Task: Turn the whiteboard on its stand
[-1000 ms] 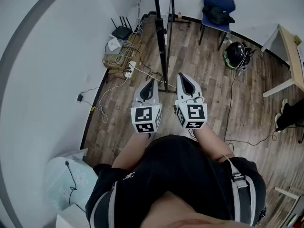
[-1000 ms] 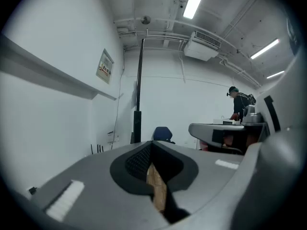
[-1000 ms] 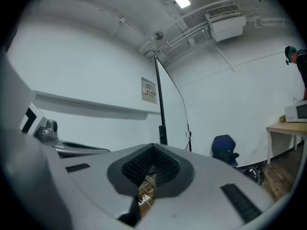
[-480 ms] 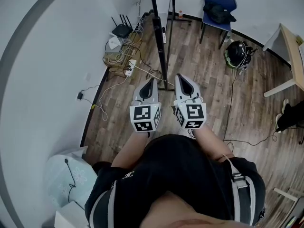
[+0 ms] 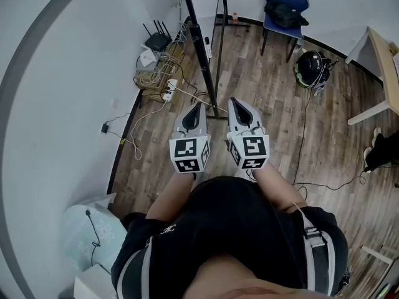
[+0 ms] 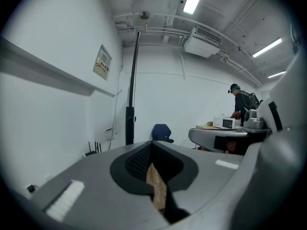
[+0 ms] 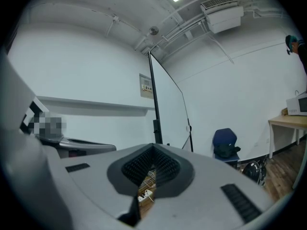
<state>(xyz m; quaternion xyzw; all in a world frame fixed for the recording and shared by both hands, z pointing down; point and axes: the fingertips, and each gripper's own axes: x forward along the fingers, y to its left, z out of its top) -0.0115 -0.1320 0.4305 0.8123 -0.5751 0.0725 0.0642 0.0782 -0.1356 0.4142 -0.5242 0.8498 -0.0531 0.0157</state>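
By the wall at the left, a router [image 5: 159, 41] and a tangle of cables [image 5: 154, 75] are being left alone on the floor. The left gripper [image 5: 198, 107] is being held level in front of the body, clenched on nothing; only floor is being seen through the slot behind its closed tips. Just ahead, in line with the gap between the two grippers, the stand [image 5: 209, 83] is rising from the floor, and the whiteboard [image 7: 169, 104] is being carried upright on it. From the head it is probably being seen edge-on, so its face is being shown only in the right gripper view. The right gripper [image 5: 237, 102] is being held alongside, likewise closed and empty. Both are being pointed at the stand but are apart from it, likely so that it can be approached squarely before the jaws are opened for the board's edge. Farther right, a chair [image 5: 285, 6], a helmet [image 5: 310, 71] and a table [image 5: 381, 61] are standing well apart from the stand.
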